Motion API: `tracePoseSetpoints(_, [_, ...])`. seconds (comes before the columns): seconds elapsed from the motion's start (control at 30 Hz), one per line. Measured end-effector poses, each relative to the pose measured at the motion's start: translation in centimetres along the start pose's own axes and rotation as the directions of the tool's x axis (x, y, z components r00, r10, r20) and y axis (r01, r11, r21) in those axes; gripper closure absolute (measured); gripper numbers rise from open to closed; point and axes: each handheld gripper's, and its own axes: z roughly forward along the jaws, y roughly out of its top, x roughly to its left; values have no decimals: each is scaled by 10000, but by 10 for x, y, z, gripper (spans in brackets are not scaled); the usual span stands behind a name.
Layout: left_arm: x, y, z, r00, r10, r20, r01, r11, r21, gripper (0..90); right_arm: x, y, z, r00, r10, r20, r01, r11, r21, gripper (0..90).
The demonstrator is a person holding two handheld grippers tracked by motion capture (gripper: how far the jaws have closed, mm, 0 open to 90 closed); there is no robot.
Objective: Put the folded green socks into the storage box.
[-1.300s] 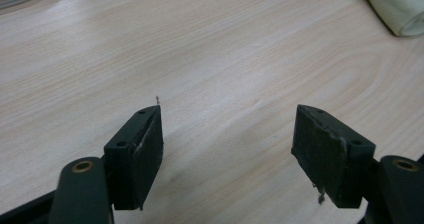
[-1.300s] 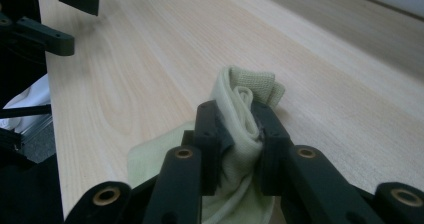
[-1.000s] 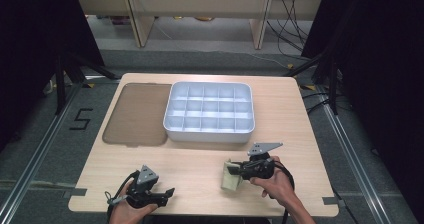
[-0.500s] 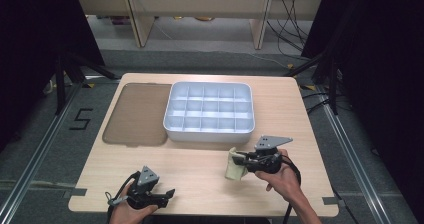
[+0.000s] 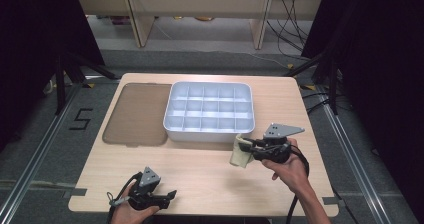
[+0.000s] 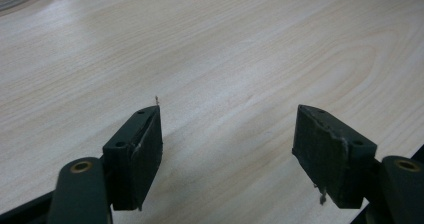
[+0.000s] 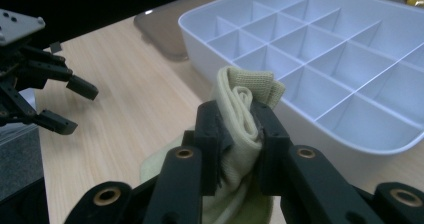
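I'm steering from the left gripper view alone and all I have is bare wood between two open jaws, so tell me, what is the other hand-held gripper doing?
Observer: The right hand-held gripper is shut on a folded pale yellow cloth.
Operator: Where is that cloth, relative to any container?
Observer: It hangs beside the near right corner of a white divided tray, not in a compartment.
Operator: Anything already in the tray?
Observer: No, every compartment in sight is bare; a brown lid lies flat on the table left of the tray.
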Motion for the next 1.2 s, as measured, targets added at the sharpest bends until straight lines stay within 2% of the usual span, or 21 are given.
tracePoseSetpoints(0.07, [1,0,0,10000,72,-44,-72,9999,74,275,-1,2,0,9999,-116,-46,115,9999,-113,763])
tracePoseSetpoints(0.1, [1,0,0,10000,3,-63,-2,9999,100,275,-2,4,-1,9999,-148,74,148,9998,-111,763])
tracePoseSetpoints(0.17, [1,0,-1,9999,53,-90,-53,10000,44,275,-5,10,0,9998,-131,136,130,9999,24,763])
tracePoseSetpoints(0.2, [1,0,0,9999,70,-74,-71,10000,-54,274,-9,11,0,9994,-270,223,270,9996,-13,763])
tracePoseSetpoints(0.3, [1,0,-1,10000,80,-59,-79,10000,28,273,-14,15,3,9992,-84,399,90,9999,-148,763])
tracePoseSetpoints(0.37, [0,0,0,9999,62,-130,-62,10000,12,273,-17,18,3,9990,-191,400,195,9998,-108,763])
tracePoseSetpoints(0.4, [-3,0,2,9992,-378,-113,375,9988,-309,273,-17,20,3,9988,-62,496,66,10000,-70,763])
tracePoseSetpoints(0.5, [-3,0,2,9992,-377,-159,373,9990,-248,273,-23,27,4,9971,-67,760,67,10000,1,762])
tracePoseSetpoints(0.53, [0,0,0,10000,12,-75,-11,9999,104,273,-26,30,4,9965,-113,823,109,9999,53,762])
tracePoseSetpoints(0.6, [1,0,0,9999,118,-97,-117,9999,46,273,-30,35,5,9949,-82,1001,74,9999,81,762])
tracePoseSetpoints(0.67, [1,1,-2,10000,81,-42,-80,9998,165,269,-38,43,7,9907,-59,1361,40,9999,140,763])
tracePoseSetpoints(0.7, [1,1,-2,10000,81,-42,-80,9998,165,269,-38,43,7,9907,-59,1361,40,9999,140,763])
tracePoseSetpoints(0.73, [1,0,-1,9999,94,-98,-94,10000,32,269,-40,45,8,9881,-28,1535,1,9998,174,763])
tracePoseSetpoints(0.77, [1,1,-1,9998,129,-138,-128,9999,77,267,-46,49,10,9828,-209,1836,157,9994,296,762])
tracePoseSetpoints(0.83, [1,1,-2,9998,176,-114,-174,9998,138,264,-51,53,13,9781,-219,2071,150,9993,348,762])
tracePoseSetpoints(0.93, [1,1,-2,9997,194,-112,-192,9997,130,261,-56,57,18,9745,-207,2235,95,9987,509,762])
tracePoseSetpoints(0.97, [1,1,-2,9998,139,-112,-138,9998,127,255,-62,59,23,9723,-389,2307,265,9980,566,762])
tracePoseSetpoints(1.03, [2,1,-1,9999,62,-122,-61,9999,86,242,-65,60,28,9666,-241,2552,110,9985,529,762])
tracePoseSetpoints(1.17, [2,1,-2,9998,40,-199,-39,10000,47,218,-75,58,39,9615,-336,2726,82,9955,940,762])
tracePoseSetpoints(1.2, [2,2,-3,9998,31,-176,-29,9999,111,216,-78,58,41,9581,-375,2840,105,9953,957,762])
